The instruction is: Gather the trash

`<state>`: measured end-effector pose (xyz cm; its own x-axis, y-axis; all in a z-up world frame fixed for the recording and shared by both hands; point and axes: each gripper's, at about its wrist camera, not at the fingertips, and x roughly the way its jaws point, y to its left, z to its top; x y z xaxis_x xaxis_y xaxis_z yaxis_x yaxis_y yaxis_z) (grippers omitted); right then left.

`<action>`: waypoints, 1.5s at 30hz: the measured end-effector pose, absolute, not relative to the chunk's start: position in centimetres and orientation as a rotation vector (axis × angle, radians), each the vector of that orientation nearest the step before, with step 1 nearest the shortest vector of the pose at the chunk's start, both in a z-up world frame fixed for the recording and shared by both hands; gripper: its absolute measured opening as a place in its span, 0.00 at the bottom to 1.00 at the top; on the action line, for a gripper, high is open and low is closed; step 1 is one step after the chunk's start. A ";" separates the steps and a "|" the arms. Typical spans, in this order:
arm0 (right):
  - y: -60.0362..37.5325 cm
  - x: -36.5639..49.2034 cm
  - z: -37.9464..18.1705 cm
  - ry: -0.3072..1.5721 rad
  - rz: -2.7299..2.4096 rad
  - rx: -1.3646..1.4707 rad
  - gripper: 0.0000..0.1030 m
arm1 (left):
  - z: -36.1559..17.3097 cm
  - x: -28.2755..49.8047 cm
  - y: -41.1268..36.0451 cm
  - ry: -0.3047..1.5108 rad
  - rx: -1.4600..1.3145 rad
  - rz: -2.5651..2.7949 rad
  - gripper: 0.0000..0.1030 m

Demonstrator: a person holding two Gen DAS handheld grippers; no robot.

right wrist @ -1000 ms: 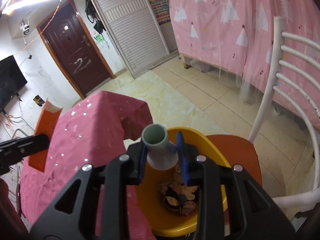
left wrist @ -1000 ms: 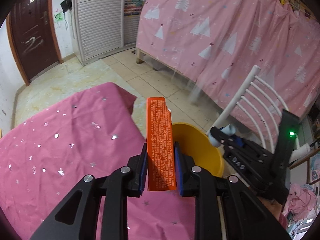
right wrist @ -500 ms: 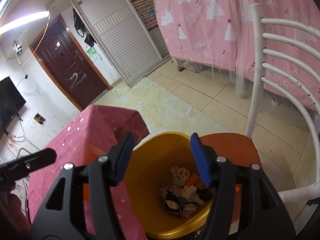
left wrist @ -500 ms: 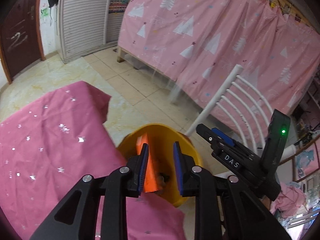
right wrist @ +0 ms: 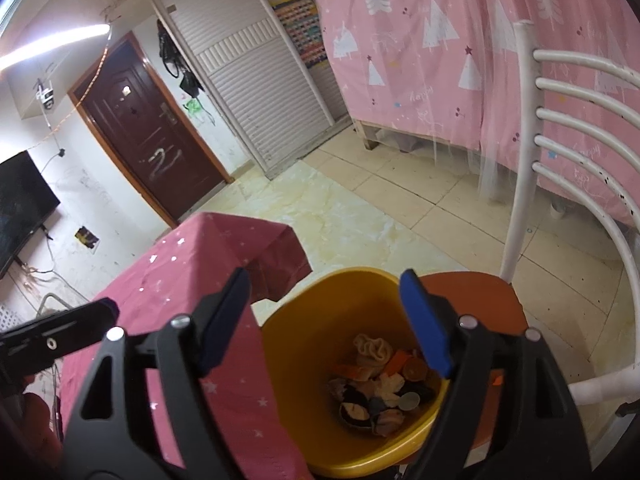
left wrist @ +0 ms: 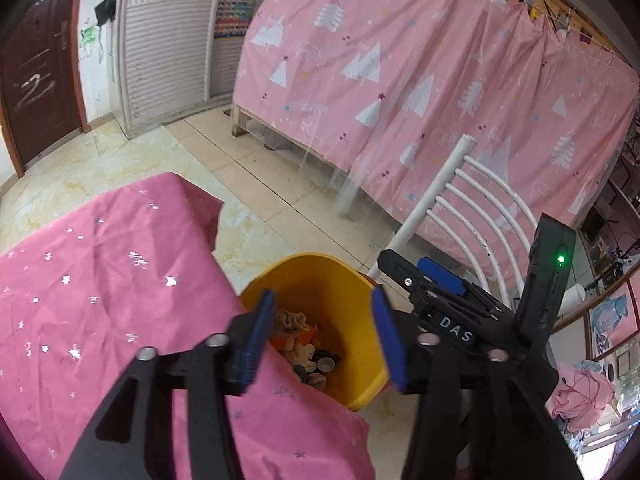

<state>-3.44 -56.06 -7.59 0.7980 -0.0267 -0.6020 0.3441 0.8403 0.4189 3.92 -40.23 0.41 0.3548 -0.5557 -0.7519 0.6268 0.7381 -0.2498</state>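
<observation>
A yellow bin (left wrist: 360,320) (right wrist: 312,440) stands on an orange chair seat (right wrist: 472,288) beside the pink table. Trash (left wrist: 308,352) (right wrist: 380,384) lies in its bottom: crumpled paper, orange pieces, a small cup, dark scraps. My left gripper (left wrist: 320,334) is open and empty, held above the bin's mouth. My right gripper (right wrist: 324,316) is open and empty, also above the bin. The right gripper shows in the left wrist view (left wrist: 440,304) just right of the bin. The left gripper shows in the right wrist view (right wrist: 60,328) at the left over the table.
The table wears a pink starred cloth (left wrist: 100,280) (right wrist: 224,248), its corner next to the bin. A white chair back (left wrist: 472,208) (right wrist: 560,160) rises behind the bin. A pink curtain (left wrist: 400,60), a tiled floor (right wrist: 380,208) and a brown door (right wrist: 148,140) lie beyond.
My left gripper carried the orange box over the bin, opened and let it go. My right gripper opened and dropped the pale cup into the bin. Both now stand open and empty.
</observation>
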 end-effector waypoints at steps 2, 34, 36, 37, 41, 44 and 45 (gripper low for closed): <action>-55.4 -3.3 -7.2 0.617 -0.197 0.536 0.73 | 0.7 3.9 -39.1 0.919 0.071 -0.752 0.58; -35.3 0.0 -2.9 0.568 0.162 0.244 0.94 | 2.4 4.2 -15.8 0.641 -0.022 -0.189 0.82; -34.2 0.0 -2.7 0.565 0.177 0.231 0.94 | 2.4 4.1 -14.7 0.629 -0.022 -0.159 0.82; -33.7 -0.1 -2.6 0.563 0.191 0.224 0.94 | 2.3 3.9 -14.1 0.623 -0.022 -0.141 0.82; -32.2 -0.1 -2.4 0.561 0.216 0.200 0.94 | 2.2 3.5 -12.4 0.610 -0.035 -0.104 0.82; -31.0 0.0 -2.4 0.566 0.230 0.184 0.94 | 2.1 3.4 -11.0 0.608 -0.044 -0.077 0.82; -30.7 0.0 -2.4 0.568 0.234 0.181 0.94 | 2.1 3.4 -10.8 0.608 -0.043 -0.072 0.82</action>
